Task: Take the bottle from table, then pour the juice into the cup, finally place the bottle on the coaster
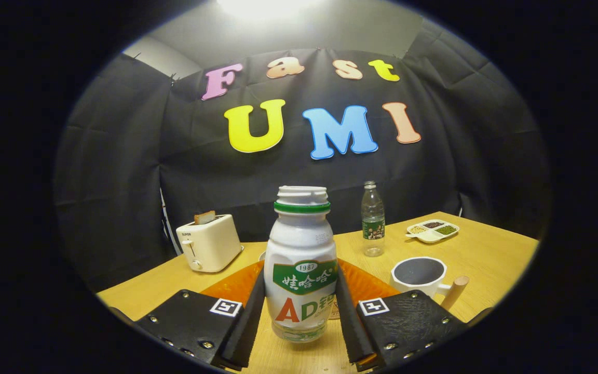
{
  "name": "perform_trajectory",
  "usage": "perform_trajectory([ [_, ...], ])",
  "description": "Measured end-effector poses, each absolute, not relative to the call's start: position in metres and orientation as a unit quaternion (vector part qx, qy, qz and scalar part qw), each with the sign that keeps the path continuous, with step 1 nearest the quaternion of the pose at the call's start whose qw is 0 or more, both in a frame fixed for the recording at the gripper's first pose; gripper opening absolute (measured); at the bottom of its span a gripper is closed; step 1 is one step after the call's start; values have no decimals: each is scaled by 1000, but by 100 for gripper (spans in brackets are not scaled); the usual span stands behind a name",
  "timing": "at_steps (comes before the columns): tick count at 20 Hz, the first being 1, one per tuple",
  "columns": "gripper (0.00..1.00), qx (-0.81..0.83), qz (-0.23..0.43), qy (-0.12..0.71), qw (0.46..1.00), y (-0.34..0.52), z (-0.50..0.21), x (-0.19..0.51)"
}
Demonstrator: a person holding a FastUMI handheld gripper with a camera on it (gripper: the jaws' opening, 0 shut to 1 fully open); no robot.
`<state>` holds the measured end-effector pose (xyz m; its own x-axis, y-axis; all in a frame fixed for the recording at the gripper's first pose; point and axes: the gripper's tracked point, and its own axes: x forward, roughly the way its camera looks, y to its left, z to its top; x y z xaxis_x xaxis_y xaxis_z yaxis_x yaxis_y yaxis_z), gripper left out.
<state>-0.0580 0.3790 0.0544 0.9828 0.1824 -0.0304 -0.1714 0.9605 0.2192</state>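
**Bottle gripped and upright, pour comes next**

Starting on your left, a toaster (209, 243) with a slice in its slot sits at the far edge of the surface (491, 254), well clear of your work. Nothing there needs your attention.

In the middle, your tongs (300, 306) are closed on the bottle (301, 265): both fingers press its lower body, one on each side, at the level of the label. The bottle stands upright between them, its cap off and its neck open. Its base looks to be a little above the surface, though the fisheye bend makes that hard to judge. Behind it an orange mat, probably the coaster (366, 284), shows past both sides of the bottle.

Treat this bottle as light, thin plastic with a smooth, rounded wall. It will likely give under hard pressure and could twist in the fingers once you tip it, so hold firm without crushing. Your grip low on the body is sound for lifting, but the open neck means any jolt may spill juice.

Further right, a clear water bottle (372, 221) stands beyond the fingers. The cup (419, 275), with a wooden handle pointing right, sits just ahead of your right finger. A divided dish (432, 230) of grains lies at the far right
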Motion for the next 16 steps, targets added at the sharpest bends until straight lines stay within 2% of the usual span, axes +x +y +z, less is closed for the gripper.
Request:
perform_trajectory([
  [16,67,335,69,73,937,358,37,-37],
])
